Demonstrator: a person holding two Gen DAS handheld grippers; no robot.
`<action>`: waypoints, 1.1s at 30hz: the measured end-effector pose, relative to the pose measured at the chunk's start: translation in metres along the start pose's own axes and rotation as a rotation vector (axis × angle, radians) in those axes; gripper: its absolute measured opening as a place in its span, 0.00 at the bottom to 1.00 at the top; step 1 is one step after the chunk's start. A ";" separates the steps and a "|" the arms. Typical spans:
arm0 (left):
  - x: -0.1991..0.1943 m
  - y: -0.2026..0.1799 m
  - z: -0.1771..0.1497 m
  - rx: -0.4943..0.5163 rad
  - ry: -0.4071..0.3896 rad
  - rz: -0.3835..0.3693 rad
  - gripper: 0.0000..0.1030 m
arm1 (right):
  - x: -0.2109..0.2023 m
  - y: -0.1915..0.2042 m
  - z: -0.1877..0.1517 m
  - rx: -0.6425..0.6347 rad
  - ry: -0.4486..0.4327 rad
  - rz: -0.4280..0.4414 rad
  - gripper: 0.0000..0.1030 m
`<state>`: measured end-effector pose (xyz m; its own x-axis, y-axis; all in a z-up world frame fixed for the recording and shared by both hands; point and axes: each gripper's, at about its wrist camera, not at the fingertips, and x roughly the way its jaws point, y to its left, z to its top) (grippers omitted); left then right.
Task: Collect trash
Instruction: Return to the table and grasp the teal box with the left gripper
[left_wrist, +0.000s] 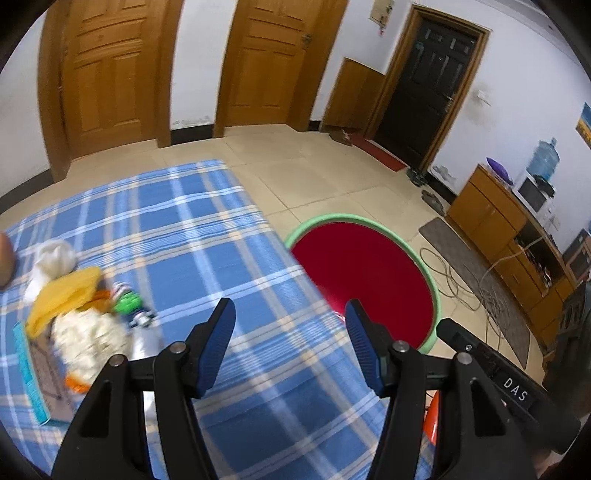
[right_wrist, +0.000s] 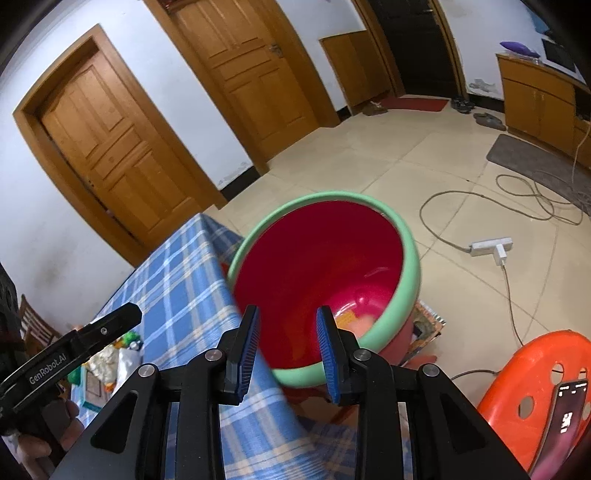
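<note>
Left tongs: blue ribbed pads well apart, nothing between them, hovering over the near part of the blue-and-white plaid cloth-covered desk. The right edge of the desk lies under the gap.

Right tongs: pads apart with a narrower gap, nothing clamped. Seen through that gap are the desk edge and the inside of the round red plastic basin with a pale green rim. The black body of the left tool shows at the lower left of the right wrist view, with a hand gripping it.

Trash pile: on the desk, at the left of the left wrist view, well apart from both tongs. It holds crumpled white tissue, a yellow wrapper, a green-and-white wrapper and a flat teal-edged carton; the picture is blurred here, so finer detail is unclear.

The basin stands on the floor just beside the desk's right edge. Pale and orange scraps lie at its bottom.

Orange plastic stool: right of the basin, with 1 dark phone on it.

Farther: grey cable loops on beige floor tiles, 1 white power strip, 2 wooden doors at the far wall.
</note>
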<state>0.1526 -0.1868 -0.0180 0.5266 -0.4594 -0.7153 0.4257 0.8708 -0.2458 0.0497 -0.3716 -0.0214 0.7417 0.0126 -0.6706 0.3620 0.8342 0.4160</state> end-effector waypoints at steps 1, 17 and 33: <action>-0.005 0.006 -0.002 -0.012 -0.006 0.008 0.60 | 0.000 0.003 -0.001 -0.004 0.001 0.003 0.31; -0.064 0.079 -0.022 -0.121 -0.073 0.142 0.60 | -0.007 0.052 -0.023 -0.076 0.022 0.061 0.36; -0.080 0.153 -0.052 -0.253 -0.064 0.295 0.60 | 0.006 0.100 -0.044 -0.151 0.081 0.105 0.38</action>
<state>0.1373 -0.0080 -0.0320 0.6471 -0.1858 -0.7394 0.0584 0.9791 -0.1950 0.0656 -0.2642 -0.0113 0.7209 0.1433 -0.6780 0.1916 0.8990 0.3937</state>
